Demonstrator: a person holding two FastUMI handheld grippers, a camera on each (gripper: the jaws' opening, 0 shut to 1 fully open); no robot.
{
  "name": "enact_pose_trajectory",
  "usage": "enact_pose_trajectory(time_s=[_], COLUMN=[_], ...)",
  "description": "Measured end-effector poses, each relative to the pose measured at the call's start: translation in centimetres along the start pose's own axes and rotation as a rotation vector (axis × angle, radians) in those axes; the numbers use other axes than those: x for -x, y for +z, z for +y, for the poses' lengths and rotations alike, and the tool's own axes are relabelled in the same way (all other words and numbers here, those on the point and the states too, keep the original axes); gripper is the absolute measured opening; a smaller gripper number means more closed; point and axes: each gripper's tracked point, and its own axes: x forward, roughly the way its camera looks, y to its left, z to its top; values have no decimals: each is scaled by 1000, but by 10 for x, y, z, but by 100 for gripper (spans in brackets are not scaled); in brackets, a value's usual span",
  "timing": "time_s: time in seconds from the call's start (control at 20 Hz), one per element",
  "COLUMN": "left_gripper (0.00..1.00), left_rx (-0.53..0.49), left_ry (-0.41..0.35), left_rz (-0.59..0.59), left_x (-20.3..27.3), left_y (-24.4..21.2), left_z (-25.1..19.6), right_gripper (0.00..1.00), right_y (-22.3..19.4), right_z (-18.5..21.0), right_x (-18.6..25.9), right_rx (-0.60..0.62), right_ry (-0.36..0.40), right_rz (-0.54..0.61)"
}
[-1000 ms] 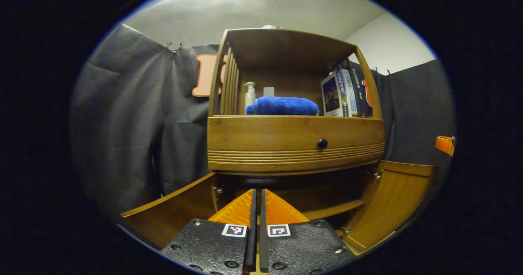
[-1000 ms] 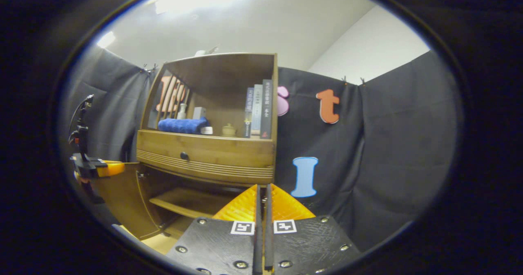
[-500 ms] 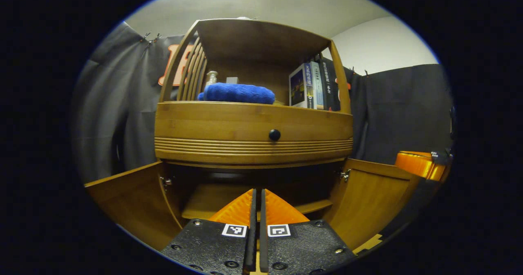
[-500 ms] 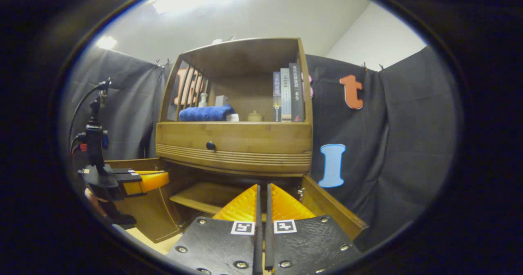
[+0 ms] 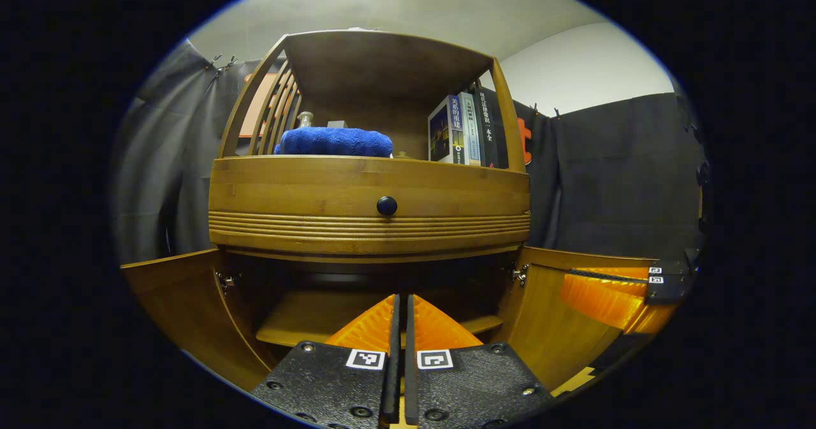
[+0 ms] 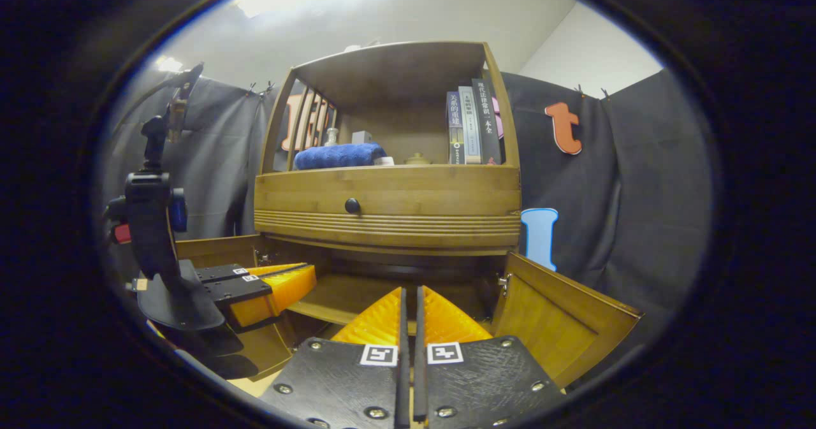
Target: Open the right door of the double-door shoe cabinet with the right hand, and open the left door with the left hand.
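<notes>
The wooden shoe cabinet [image 5: 370, 187] faces me with both lower doors swung open. Its left door [image 5: 175, 301] stands out to the left and its right door [image 5: 551, 327] to the right. My left gripper [image 5: 400, 298] is shut and empty, in front of the open compartment, touching neither door. My right gripper [image 6: 410, 290] is shut on nothing, also before the opening, with the right door [image 6: 561, 327] just to its right. The right gripper [image 5: 612, 289] also shows in the left gripper view, in front of the right door. The left gripper [image 6: 280, 282] hangs before the left door [image 6: 213, 250].
Inside the lower compartment a wooden shelf [image 5: 306, 317] runs across. Above it sits a drawer with a dark knob [image 5: 386, 205]. The open top shelf holds a blue towel [image 5: 336, 142], a small bottle and upright books [image 5: 465, 129]. Black cloth walls surround the cabinet.
Both views have swung to face the cabinet more squarely. The right door has come into the right gripper view, and each gripper now appears larger and closer in the other's view. Both stayed shut.
</notes>
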Motion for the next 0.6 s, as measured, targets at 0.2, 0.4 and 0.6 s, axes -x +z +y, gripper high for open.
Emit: enact_pose_trajectory(time_s=[0.2,0.4,0.6], left_gripper=[4,13,90], left_rx=[13,23,45], left_ry=[-4,-21,-6], left_rz=[-24,-20,-40], left_x=[-3,-7,-10], left_y=[4,1,5], left_z=[-7,-16,-9], right_gripper=[3,28,86], right_y=[-8,-8,0], right_z=[-1,2,-13], right_x=[-4,-4,0], right_rx=[-2,-34,-24], right_ry=[-26,-15,-62], right_rz=[11,3,-34])
